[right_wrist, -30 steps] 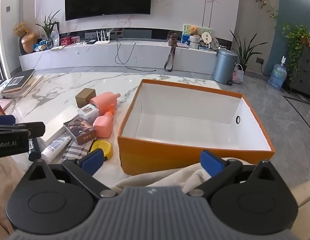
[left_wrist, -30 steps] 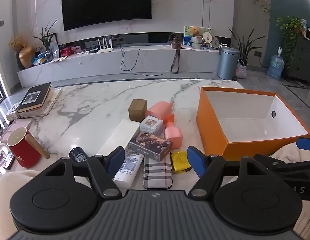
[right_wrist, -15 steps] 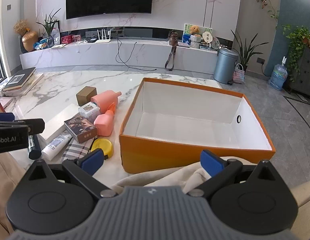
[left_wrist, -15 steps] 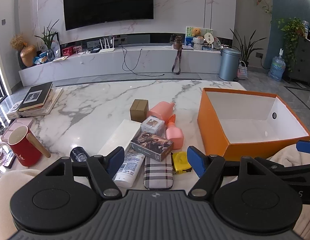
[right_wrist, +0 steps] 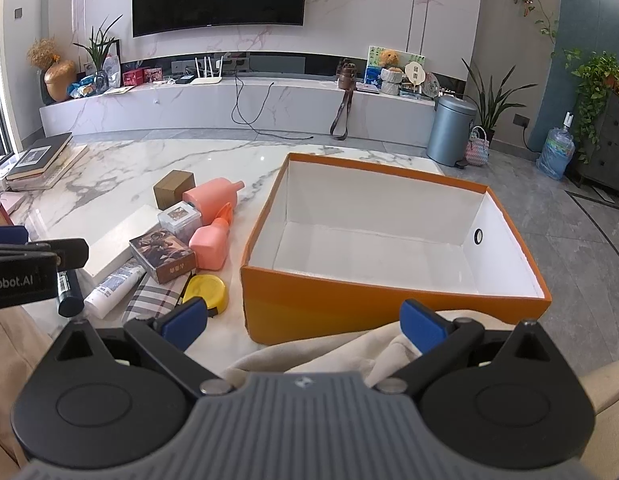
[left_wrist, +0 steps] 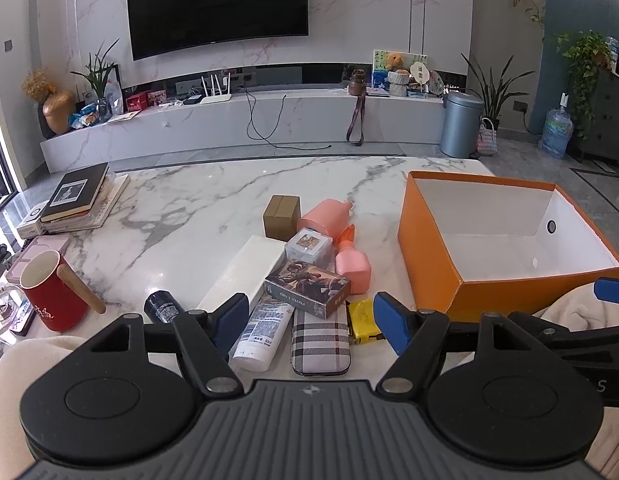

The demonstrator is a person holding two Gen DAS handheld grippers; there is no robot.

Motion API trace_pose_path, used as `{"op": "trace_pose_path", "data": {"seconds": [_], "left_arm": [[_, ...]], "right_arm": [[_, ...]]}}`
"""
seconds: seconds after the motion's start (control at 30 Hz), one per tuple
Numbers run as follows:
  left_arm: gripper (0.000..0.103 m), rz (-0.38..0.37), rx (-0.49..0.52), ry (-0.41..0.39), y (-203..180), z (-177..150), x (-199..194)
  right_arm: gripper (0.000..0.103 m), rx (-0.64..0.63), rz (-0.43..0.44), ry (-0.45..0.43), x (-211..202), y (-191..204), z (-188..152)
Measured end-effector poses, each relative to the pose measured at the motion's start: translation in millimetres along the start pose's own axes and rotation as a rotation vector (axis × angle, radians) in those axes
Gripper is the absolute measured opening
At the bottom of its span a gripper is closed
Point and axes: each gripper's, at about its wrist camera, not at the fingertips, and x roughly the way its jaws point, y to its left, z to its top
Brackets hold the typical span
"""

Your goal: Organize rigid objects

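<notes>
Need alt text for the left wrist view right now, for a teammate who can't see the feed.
The open left tool hovers, holding nothing, over a clutter on a marble table: plaid case, white tube, yellow tape measure, printed box, pink bottles. An empty orange box sits right; a red mug left.

Both views shift slightly — the left gripper [left_wrist: 311,316] sits a touch higher and farther back, so the orange box [left_wrist: 429,256] and the clutter appear lower; nothing on the table moves.
</notes>
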Motion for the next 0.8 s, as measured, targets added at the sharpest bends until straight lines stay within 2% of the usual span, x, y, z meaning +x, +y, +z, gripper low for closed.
{"op": "trace_pose_path", "data": {"seconds": [0.8], "left_arm": [[0.084,0.000,-0.001,0.001,0.3,-1.5,0.8]], "right_arm": [[0.101,-0.003,0.016,0.016,0.0,1.7,0.8]]}}
